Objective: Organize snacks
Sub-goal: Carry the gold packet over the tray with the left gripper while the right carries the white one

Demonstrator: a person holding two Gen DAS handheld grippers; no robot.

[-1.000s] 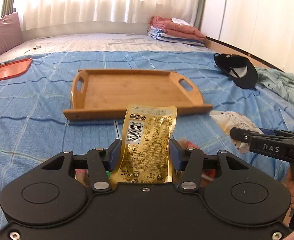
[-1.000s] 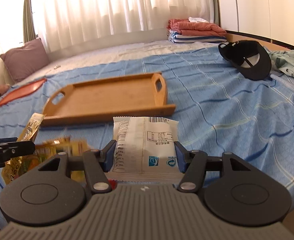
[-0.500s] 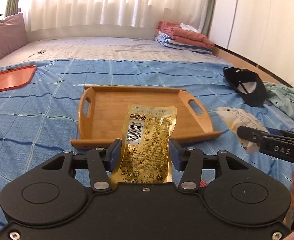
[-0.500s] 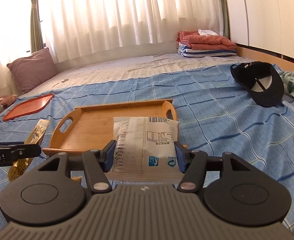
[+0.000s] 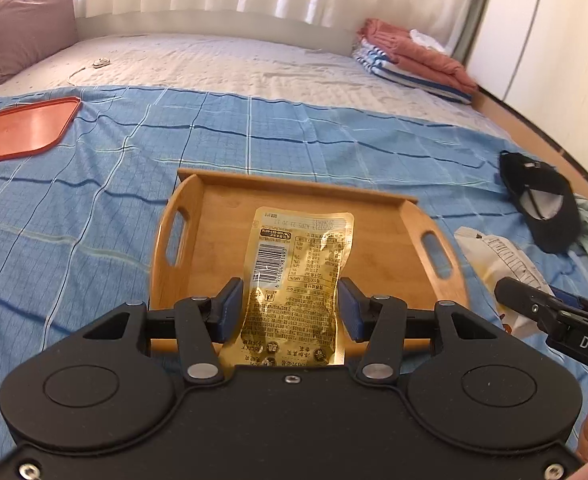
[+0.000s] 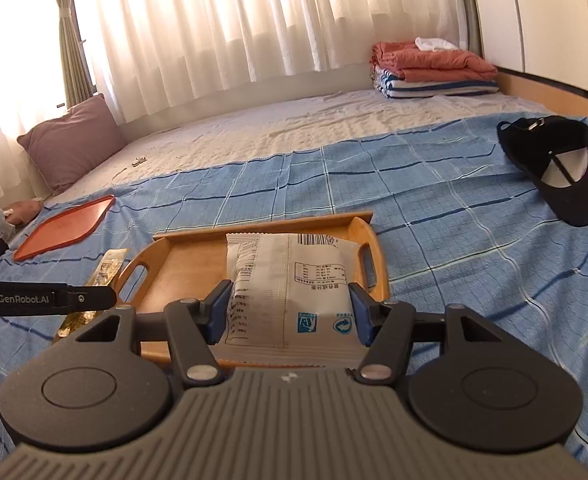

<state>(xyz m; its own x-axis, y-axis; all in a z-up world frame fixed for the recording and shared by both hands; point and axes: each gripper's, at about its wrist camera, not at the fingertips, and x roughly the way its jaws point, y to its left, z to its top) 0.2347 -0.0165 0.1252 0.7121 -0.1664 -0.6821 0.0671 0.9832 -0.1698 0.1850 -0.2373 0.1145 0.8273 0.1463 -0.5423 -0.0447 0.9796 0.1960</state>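
A wooden tray (image 5: 397,232) with cut-out handles at both ends is taken as the reference point; it is laid flat on a blue checked bedcover (image 5: 94,208). The left gripper (image 5: 290,300) is seen closed on a gold snack pouch (image 5: 299,280), whose lower part is pinched between the blue pads (image 5: 230,308) while its upper part stands up in front of the tray floor, barcode side showing. The right gripper (image 6: 290,308) is likewise seen closed on a white snack packet (image 6: 290,288), held upright before the tray's right half, its printed back turned to the camera. In the left wrist view the same white packet (image 5: 501,256) is found just right of the tray's right handle, with a black finger of the right gripper (image 5: 533,304) against it. In the right wrist view the gold pouch (image 6: 102,280) is noted just left of the tray's left handle, behind the left gripper's arm. An orange tray (image 6: 66,228) is recorded well left of the wooden tray, a black cap (image 6: 561,168) well to its right, folded laundry (image 6: 433,68) far beyond it, and a mauve cushion (image 6: 74,140) beyond it to the left. Whether either packet is directly above the tray cannot be told.
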